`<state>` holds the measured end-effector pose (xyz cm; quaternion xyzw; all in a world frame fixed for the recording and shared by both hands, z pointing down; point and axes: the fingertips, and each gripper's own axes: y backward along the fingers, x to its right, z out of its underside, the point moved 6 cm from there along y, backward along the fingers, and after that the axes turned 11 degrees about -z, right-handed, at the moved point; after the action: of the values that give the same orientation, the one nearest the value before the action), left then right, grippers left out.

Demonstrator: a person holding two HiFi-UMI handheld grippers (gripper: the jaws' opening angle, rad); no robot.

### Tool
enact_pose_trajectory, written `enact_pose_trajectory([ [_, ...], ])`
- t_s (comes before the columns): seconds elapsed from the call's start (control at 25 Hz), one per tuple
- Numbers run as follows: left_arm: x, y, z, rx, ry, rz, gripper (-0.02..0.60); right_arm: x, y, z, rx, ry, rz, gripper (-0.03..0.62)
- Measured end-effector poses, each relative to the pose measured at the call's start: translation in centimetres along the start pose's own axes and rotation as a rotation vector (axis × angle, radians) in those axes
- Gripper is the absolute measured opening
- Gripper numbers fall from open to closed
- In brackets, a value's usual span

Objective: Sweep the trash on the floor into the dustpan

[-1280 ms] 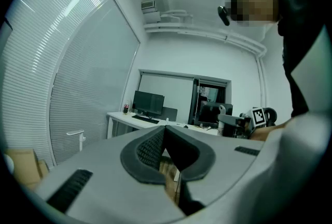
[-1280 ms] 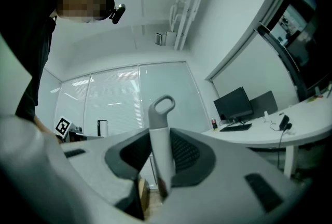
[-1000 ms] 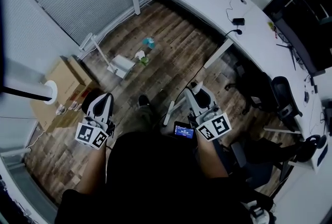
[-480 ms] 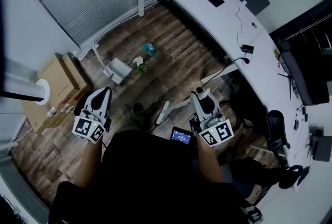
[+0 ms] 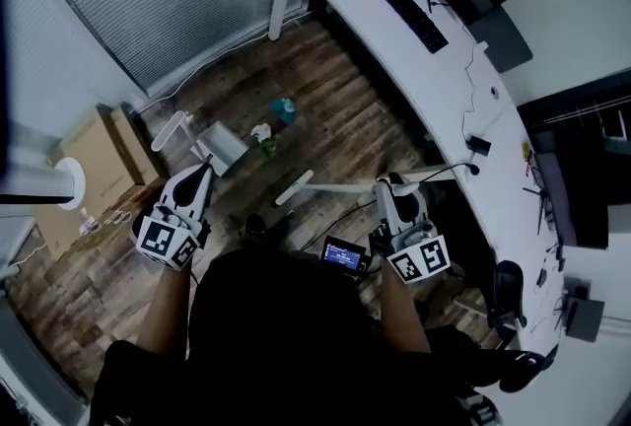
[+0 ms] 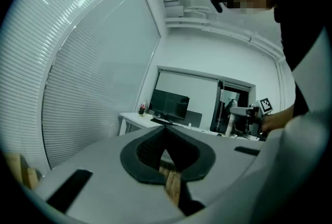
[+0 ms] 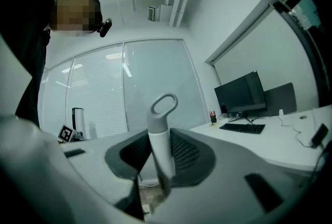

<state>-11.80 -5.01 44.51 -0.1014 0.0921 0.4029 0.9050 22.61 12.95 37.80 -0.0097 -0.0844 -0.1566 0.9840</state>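
- Wood floor [image 5: 335, 118] of an office; white desk [image 5: 434, 69] along the right and far side, blinds far left, cardboard boxes [image 5: 89, 153] at left.
- Trash [image 5: 268, 131]: a few small pieces, teal, white and green, loose on the floor, far of the person and a little left.
- Dustpan [image 5: 227, 146]: white, on the floor just left of the trash; pan end toward the trash, handle reaching off to the left.
- Progress: nothing swept yet. No trash shows in the pan, and both grippers hang near the person, well apart from the trash. The approach, the sweep and steadying the pan all remain.
- Right gripper [image 5: 399, 202]: jaws clamped on the broom handle [image 5: 325, 189].
- Broom handle: long axis runs left from the right gripper, loop end at far left. The brush end is not in view.
- Left gripper [image 5: 200, 176]: jaws fully together, nothing between them.
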Motion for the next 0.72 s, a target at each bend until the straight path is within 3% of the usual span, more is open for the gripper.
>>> enact_pose_trajectory([
  [0.44, -5.7, -4.1, -2.7, -0.009, -0.059, -0.091, -0.003, 7.6, -10.1, -1.6, 0.033, 0.033, -0.048, 0.100],
  [0.72, -8.8, -7.4, -3.3, -0.091, -0.136, -0.170, 0.039, 13.2, -16.0, -2.6, 0.041, 0.028, -0.140, 0.100],
])
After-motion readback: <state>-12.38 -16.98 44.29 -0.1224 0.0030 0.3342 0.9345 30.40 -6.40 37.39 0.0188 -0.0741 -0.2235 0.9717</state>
